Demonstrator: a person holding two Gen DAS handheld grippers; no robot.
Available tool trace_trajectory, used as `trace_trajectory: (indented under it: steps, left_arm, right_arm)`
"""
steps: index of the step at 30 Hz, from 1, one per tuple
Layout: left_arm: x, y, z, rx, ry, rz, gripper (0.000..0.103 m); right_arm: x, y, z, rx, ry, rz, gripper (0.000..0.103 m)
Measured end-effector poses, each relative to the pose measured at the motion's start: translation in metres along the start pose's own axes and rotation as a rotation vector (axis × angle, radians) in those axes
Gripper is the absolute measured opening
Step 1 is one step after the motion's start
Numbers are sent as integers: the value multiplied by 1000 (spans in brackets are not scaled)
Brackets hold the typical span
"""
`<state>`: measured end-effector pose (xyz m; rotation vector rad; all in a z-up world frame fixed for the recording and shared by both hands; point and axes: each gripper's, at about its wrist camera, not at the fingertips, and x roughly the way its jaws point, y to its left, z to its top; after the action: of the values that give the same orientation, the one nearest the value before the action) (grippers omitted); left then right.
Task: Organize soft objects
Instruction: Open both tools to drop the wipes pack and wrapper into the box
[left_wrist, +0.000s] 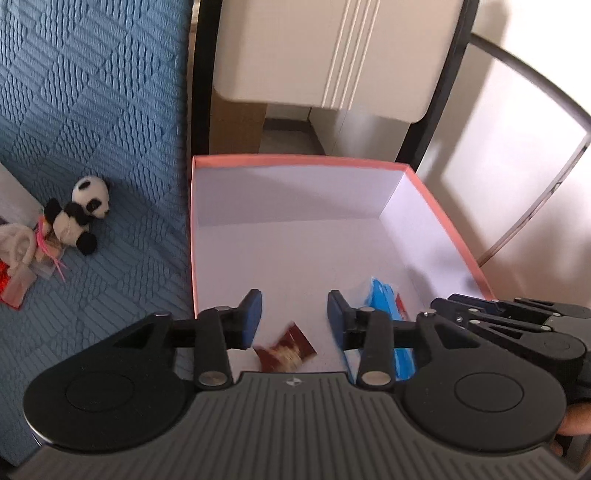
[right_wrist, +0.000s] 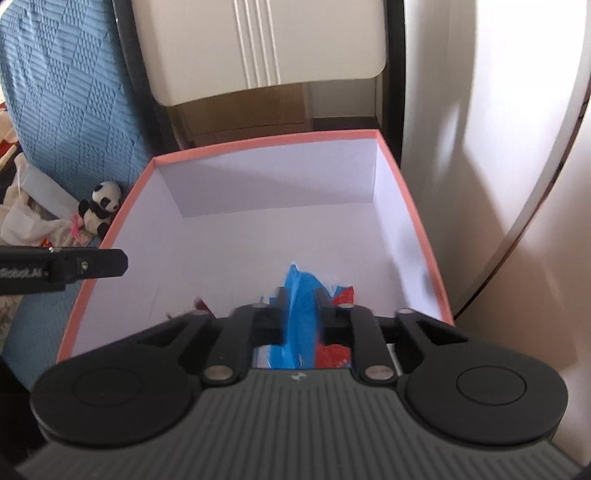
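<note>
A pink-rimmed box (left_wrist: 295, 159) with a white inside stands beside the blue bedspread; it also shows in the right wrist view (right_wrist: 258, 142). My left gripper (left_wrist: 294, 320) is open and empty over the box's near end, above a small dark red packet (left_wrist: 286, 352). My right gripper (right_wrist: 300, 314) is shut on a blue plastic packet (right_wrist: 301, 314) inside the box; the packet also shows in the left wrist view (left_wrist: 388, 301). A panda plush (left_wrist: 79, 214) lies on the bedspread left of the box, also seen in the right wrist view (right_wrist: 101, 206).
A pile of white cloth, pink threads and small bags (left_wrist: 22, 254) lies beside the panda. A white cabinet (left_wrist: 325, 51) and a black frame (left_wrist: 201, 74) stand behind the box. A pale wall (right_wrist: 498, 147) is to the right.
</note>
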<state>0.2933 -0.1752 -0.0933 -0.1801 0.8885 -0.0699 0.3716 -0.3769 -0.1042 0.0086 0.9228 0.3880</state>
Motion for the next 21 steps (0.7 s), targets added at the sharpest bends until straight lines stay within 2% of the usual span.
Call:
trace_trajectory:
  steps: [1,11,21]
  left_arm:
    - [-3,-1,0,5,-13,-2,45]
    - [-51,-1,8,33,-125,-22,45]
    - [-111,15,11,13,-231,-40,45]
  right_arm:
    - [-1,1,2,2,-4,4,29]
    - [-38,14,10,9,-49,23,28]
    - [-81,51,18,-29,-108,34,28]
